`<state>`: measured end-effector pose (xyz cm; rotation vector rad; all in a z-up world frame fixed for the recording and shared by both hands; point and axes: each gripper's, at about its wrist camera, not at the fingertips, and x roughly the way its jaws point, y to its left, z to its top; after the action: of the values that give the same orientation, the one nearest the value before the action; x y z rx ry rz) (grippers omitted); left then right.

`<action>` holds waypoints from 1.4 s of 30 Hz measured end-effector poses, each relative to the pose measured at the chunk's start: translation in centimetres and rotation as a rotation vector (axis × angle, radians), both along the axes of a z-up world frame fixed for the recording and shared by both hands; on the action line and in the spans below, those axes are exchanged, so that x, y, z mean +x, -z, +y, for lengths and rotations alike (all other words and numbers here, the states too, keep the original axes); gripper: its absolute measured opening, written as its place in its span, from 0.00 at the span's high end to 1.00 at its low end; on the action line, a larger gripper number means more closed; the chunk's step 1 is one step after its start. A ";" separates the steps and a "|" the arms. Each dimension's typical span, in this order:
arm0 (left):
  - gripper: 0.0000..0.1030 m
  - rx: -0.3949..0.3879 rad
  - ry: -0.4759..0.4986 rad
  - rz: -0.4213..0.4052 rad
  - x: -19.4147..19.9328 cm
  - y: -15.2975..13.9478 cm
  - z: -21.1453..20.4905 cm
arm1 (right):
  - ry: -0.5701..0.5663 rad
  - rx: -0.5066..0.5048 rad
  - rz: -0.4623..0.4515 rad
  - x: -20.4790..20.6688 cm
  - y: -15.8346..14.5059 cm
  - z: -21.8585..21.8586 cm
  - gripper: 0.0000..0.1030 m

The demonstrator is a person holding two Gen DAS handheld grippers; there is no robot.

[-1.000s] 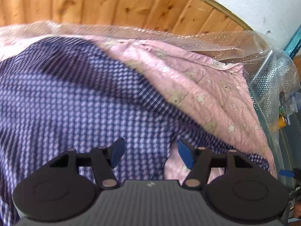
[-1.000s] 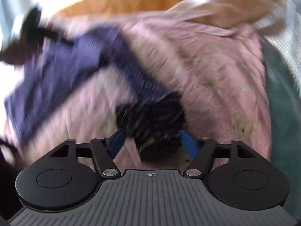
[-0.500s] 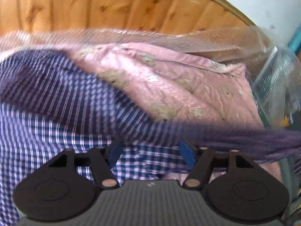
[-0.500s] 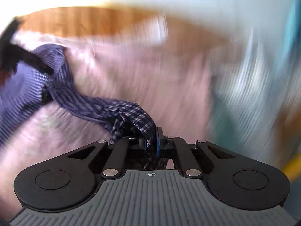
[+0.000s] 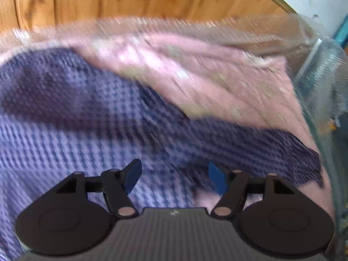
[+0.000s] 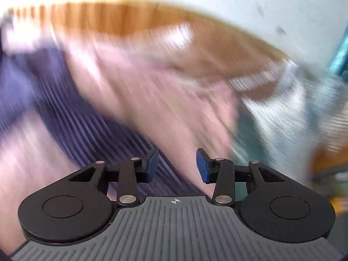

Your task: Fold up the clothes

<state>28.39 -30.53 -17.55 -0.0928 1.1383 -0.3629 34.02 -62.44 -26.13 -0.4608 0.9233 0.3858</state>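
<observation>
A blue and white checked shirt (image 5: 71, 130) lies spread over a pink patterned sheet (image 5: 217, 82). One sleeve (image 5: 250, 143) stretches out to the right across the pink. My left gripper (image 5: 173, 175) hovers open just above the shirt's body, nothing between its fingers. In the right wrist view, heavily blurred, the same shirt sleeve (image 6: 91, 130) runs diagonally from upper left down under my right gripper (image 6: 176, 163), which is open and empty above the sleeve's end.
Clear bubble wrap (image 5: 317, 69) edges the pink sheet at the back and right. A wooden panel wall (image 5: 130, 0) stands behind. A teal frame (image 6: 341, 52) and blurred clutter sit at the far right.
My right gripper, shut on the sleeve half a second ago, has let it go and opened. The sleeve now lies stretched out to the right. The left gripper stayed open over the shirt.
</observation>
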 end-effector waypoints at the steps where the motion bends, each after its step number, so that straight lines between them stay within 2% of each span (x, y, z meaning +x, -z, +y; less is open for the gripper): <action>1: 0.33 0.002 0.010 0.014 -1.0 0.6 -0.5 | -0.016 0.070 0.009 1.4 -0.2 1.4 0.55; 5: 0.33 0.026 -0.025 0.017 -4.3 2.9 -1.7 | -0.082 0.349 0.045 7.2 -1.2 7.0 0.49; 7: 0.32 0.029 -0.039 -0.009 -5.3 3.0 -1.8 | -0.115 0.489 0.063 10.1 -1.7 9.8 0.49; 8: 0.32 0.030 -0.045 -0.021 -5.8 3.0 -1.9 | -0.129 0.527 0.076 11.5 -1.5 11.3 0.49; 11: 0.33 -0.015 -0.073 -0.021 -6.9 3.0 -1.0 | -0.196 0.471 0.136 15.2 1.2 16.1 0.51; 13: 0.33 -0.066 -0.096 -0.014 -7.7 3.0 -0.1 | -0.247 0.398 0.203 16.8 2.4 18.0 0.94; 14: 0.32 -0.094 -0.108 -0.009 -8.0 3.0 0.3 | -0.259 0.366 0.211 17.5 2.4 18.4 1.00; 16: 0.31 -0.162 -0.127 0.009 -8.7 3.3 0.8 | -0.244 0.323 0.135 18.6 0.9 18.0 1.00; 19: 0.31 -0.253 -0.142 0.050 -9.4 3.5 1.0 | -0.158 0.161 -0.003 20.0 0.2 17.9 1.00; 20: 0.31 -0.275 -0.137 0.071 -9.5 3.5 1.1 | -0.115 0.135 -0.012 20.5 0.3 17.5 1.00; 22: 0.36 -0.279 -0.121 0.075 -10.2 2.6 1.7 | -0.040 0.186 0.023 20.2 -0.4 16.0 0.98; 25: 0.36 -0.262 -0.164 0.024 -12.8 0.1 5.4 | -0.009 0.428 0.071 15.4 -3.9 12.5 0.77; 26: 0.36 -0.249 -0.195 0.007 -13.9 -0.8 7.3 | 0.004 0.509 0.084 13.0 -4.9 11.2 0.59; 27: 0.36 -0.232 -0.250 0.000 -15.2 -1.7 9.7 | 0.022 0.570 0.102 10.0 -5.5 10.3 0.52; 29: 0.36 -0.185 -0.374 -0.011 -18.2 -3.3 14.9 | 0.061 0.641 0.147 3.6 -5.5 9.0 0.52; 32: 0.34 -0.061 -0.563 -0.006 -24.2 -5.5 23.0 | 0.078 0.643 0.240 -6.7 -4.5 9.4 0.48; 35: 0.34 0.109 -0.700 0.045 -30.9 -6.7 29.4 | 0.036 0.632 0.302 -15.4 -4.4 11.2 0.46; 37: 0.33 0.183 -0.775 0.068 -34.7 -7.1 32.9 | -0.024 0.623 0.337 -20.0 -4.4 12.8 0.45; 40: 0.32 0.130 -0.813 0.081 -37.3 -6.1 36.2 | -0.162 0.562 0.322 -25.7 -5.1 16.0 0.41; 41: 0.32 0.108 -0.818 0.084 -37.7 -5.5 37.0 | -0.210 0.539 0.303 -27.4 -5.4 17.1 0.35; 42: 0.33 0.114 -0.763 0.070 -37.2 -5.1 37.1 | -0.258 0.518 0.274 -28.9 -5.7 18.3 0.29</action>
<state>-8.82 6.58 -12.48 -0.4267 1.1047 0.3854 5.10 -44.17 -20.40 -0.0475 0.9862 0.9141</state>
